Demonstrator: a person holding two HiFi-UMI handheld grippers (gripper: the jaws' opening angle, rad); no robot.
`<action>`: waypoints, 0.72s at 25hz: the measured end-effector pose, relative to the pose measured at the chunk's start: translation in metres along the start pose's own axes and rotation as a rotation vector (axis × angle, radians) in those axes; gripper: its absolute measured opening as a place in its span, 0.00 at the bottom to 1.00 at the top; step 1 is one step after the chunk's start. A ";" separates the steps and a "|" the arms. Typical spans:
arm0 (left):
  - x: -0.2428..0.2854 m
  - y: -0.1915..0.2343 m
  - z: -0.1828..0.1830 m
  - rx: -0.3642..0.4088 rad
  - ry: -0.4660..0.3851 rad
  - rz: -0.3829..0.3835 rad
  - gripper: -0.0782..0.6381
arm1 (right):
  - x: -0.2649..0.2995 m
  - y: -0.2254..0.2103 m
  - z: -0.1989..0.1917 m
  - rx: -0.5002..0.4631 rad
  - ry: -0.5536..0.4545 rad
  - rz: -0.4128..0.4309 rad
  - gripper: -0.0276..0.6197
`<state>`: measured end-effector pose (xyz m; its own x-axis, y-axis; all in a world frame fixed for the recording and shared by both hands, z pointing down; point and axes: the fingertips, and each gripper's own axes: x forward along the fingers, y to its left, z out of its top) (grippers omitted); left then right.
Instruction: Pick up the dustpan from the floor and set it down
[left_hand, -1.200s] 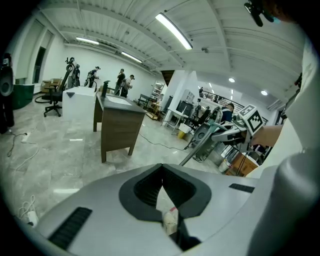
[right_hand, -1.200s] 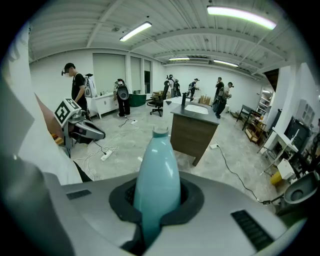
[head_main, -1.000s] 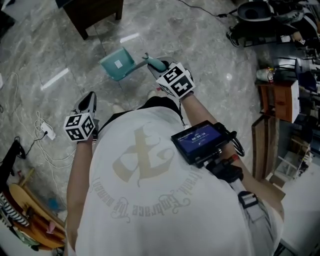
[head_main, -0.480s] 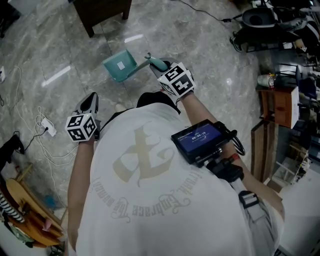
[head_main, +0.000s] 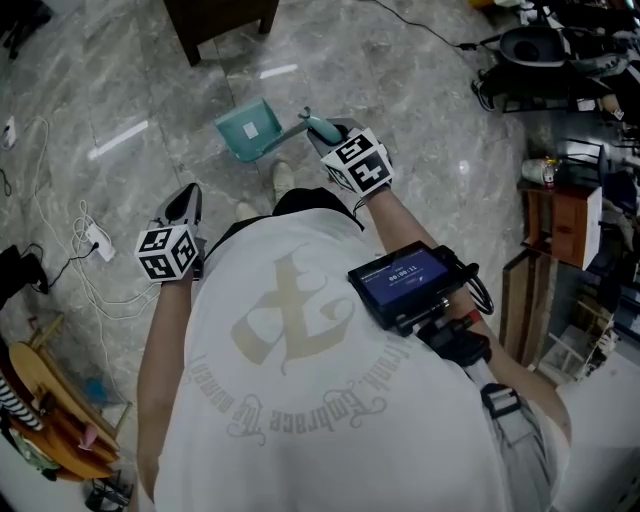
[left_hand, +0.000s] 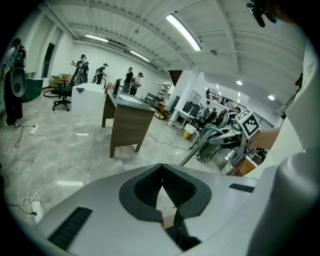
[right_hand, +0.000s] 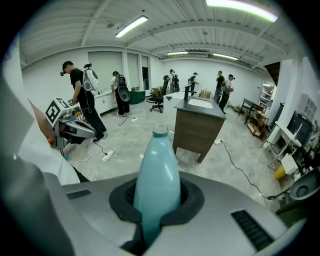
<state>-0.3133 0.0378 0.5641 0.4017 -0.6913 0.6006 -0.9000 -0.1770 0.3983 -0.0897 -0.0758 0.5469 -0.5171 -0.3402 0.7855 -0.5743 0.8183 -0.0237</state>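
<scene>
Clamping dustpan (head_main: 250, 130) by its handle, right gripper (head_main: 320, 130) near wooden desk (head_main: 225, 20), floor cables (head_main: 90, 245); left gripper (head_main: 187, 198) closed, empty.

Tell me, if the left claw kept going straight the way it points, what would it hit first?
Probably the bare marble floor, short of the brown desk; nothing else lies ahead of the left claw. Depth is hard to judge.

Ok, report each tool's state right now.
Left tool: closed, nothing in it.
Right tool: closed on the handle of the teal dustpan.
</scene>
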 end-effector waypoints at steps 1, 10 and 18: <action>0.012 0.002 0.007 -0.004 0.010 0.007 0.13 | 0.009 -0.012 0.000 0.006 0.005 0.009 0.09; 0.029 0.000 0.012 -0.005 0.050 0.036 0.13 | 0.034 -0.037 -0.014 0.009 0.021 0.017 0.09; 0.028 -0.010 0.018 0.024 0.047 0.043 0.13 | 0.048 -0.038 -0.033 -0.022 0.057 0.010 0.09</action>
<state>-0.2965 0.0076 0.5641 0.3695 -0.6650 0.6491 -0.9202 -0.1648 0.3550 -0.0716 -0.1083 0.6056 -0.4850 -0.3055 0.8194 -0.5552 0.8315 -0.0186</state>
